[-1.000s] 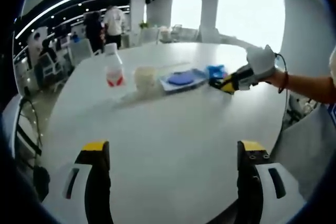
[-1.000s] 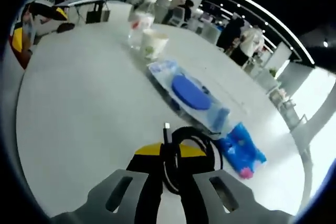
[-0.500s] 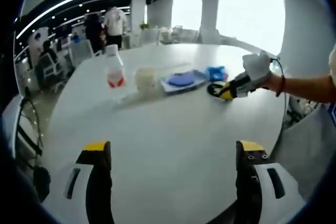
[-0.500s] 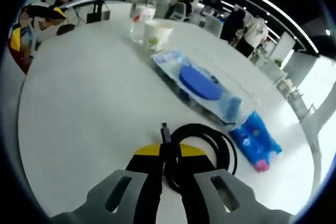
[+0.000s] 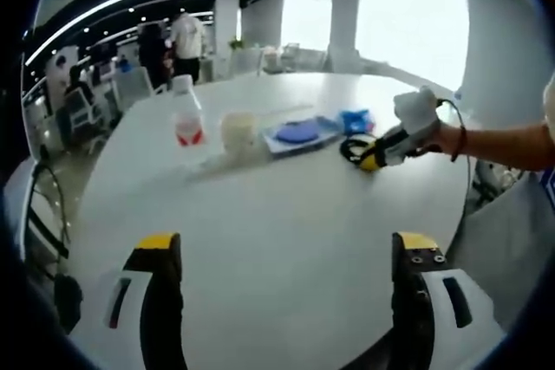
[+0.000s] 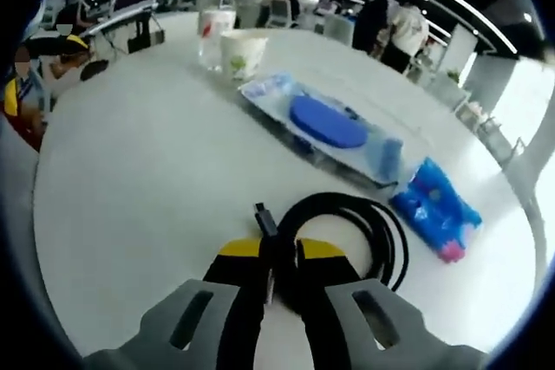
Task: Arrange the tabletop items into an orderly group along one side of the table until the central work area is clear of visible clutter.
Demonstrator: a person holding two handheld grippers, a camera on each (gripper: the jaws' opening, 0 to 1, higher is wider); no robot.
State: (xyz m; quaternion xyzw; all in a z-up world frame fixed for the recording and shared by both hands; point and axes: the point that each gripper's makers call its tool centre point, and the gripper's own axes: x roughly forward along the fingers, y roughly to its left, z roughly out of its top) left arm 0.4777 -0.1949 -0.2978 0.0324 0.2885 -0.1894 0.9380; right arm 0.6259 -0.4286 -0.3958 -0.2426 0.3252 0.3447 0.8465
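Observation:
My right gripper [image 6: 279, 253] is shut on a coiled black cable [image 6: 360, 218], whose loop lies on the white table beside a blue packet [image 6: 436, 208]. Past it lie a clear bag with a blue disc [image 6: 326, 123], a paper cup [image 6: 243, 52] and a plastic bottle [image 6: 214, 24] in a row. In the left gripper view the same row runs bottle [image 5: 186, 114], cup [image 5: 238, 130], bag [image 5: 299, 133], packet [image 5: 355, 118], with the right gripper [image 5: 371, 155] and cable [image 5: 351, 149] in front of the packet. My left gripper [image 5: 282, 257] is open over bare table, far from the items.
The round white table [image 5: 286, 214] has wide free room between my left gripper and the row. A person's hand and arm [image 5: 494, 140] reach in from the right. Chairs [image 5: 82, 110] and standing people [image 5: 178, 41] are beyond the far edge.
The right gripper has drawn the cable back and lower, away from the blue packet towards the table's middle; its loop now rests flatter. The left gripper has not moved.

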